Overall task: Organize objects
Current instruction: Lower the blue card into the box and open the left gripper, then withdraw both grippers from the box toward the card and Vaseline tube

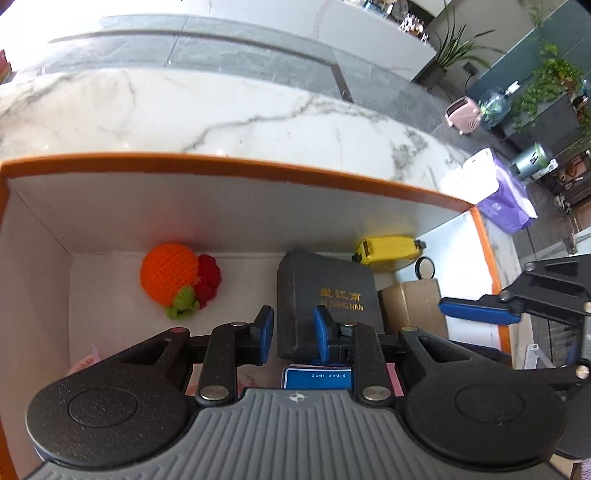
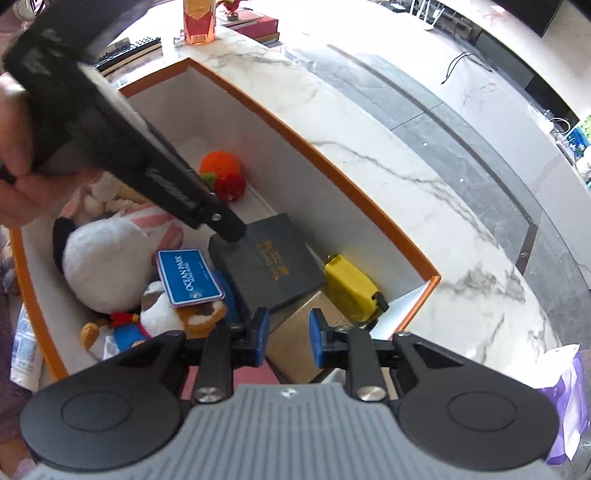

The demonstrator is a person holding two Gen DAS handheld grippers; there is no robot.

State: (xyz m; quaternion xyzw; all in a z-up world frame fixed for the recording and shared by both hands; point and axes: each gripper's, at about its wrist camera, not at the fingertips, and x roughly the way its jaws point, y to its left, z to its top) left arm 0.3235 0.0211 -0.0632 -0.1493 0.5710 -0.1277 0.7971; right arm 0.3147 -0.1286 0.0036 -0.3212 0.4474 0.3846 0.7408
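Note:
A white bin with an orange rim (image 1: 258,164) (image 2: 332,158) holds the objects. A dark grey box with gold lettering (image 1: 332,291) (image 2: 269,266) lies inside, partly on a brown cardboard box (image 1: 413,306) (image 2: 295,354). My left gripper (image 1: 293,332) hangs over the grey box's near corner, pads apart and not pressing; its fingertips (image 2: 232,230) reach that corner. My right gripper (image 2: 289,332) is open above the cardboard box, empty. Also inside are a crocheted orange (image 1: 170,275) (image 2: 219,162), a yellow tape measure (image 1: 388,249) (image 2: 349,288), a blue card (image 2: 188,277) and a white plush (image 2: 103,266).
The bin stands on a marble counter (image 1: 184,110) (image 2: 443,206). A purple tissue pack (image 1: 506,199) (image 2: 565,406) sits off its right end. A bottle (image 2: 199,18), books (image 2: 255,24) and a keyboard (image 2: 129,48) lie beyond the far end. A hand (image 2: 14,184) holds the left gripper.

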